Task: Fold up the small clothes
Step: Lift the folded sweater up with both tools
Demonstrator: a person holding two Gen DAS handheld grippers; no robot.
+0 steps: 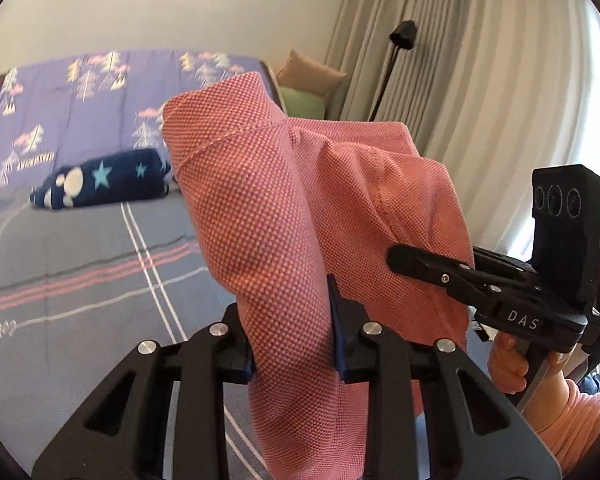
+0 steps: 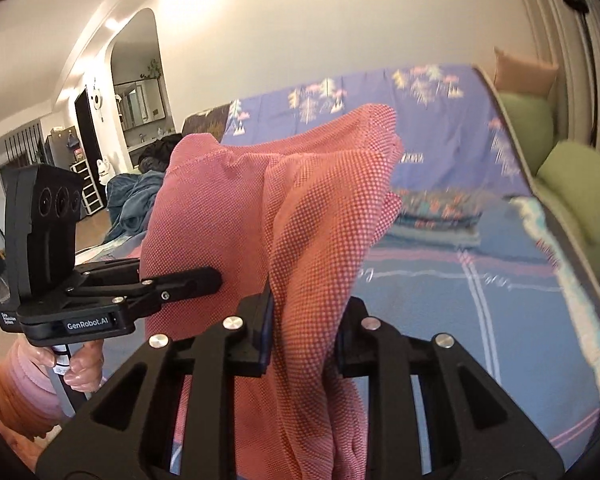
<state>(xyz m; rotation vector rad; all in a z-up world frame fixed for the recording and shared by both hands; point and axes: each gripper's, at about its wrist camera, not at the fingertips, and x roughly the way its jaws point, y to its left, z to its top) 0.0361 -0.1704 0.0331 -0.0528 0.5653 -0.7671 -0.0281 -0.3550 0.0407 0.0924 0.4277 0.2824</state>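
Note:
A salmon-pink knit garment [image 1: 260, 200] hangs bunched in the air above the bed, held from both sides. My left gripper [image 1: 292, 340] is shut on a thick fold of it at the bottom of the left wrist view. From the right, my right gripper [image 1: 404, 260] pinches the garment's other edge, with a person's hand [image 1: 508, 368] on its handle. In the right wrist view the same garment [image 2: 300, 200] drapes up and over my right gripper [image 2: 304, 332], which is shut on it. There the left gripper [image 2: 208, 280] clamps the cloth from the left. The fingertips are mostly hidden by fabric.
Behind, on the grey plaid bed cover [image 1: 80, 280], lies a folded navy star-print garment [image 1: 104, 182]. A purple tree-print quilt [image 1: 80, 92] covers the back. Folded teal clothes [image 2: 436, 212] lie at the right, with green cushions [image 2: 572, 184], a floor lamp [image 1: 400, 36] and curtains [image 1: 480, 80] beyond.

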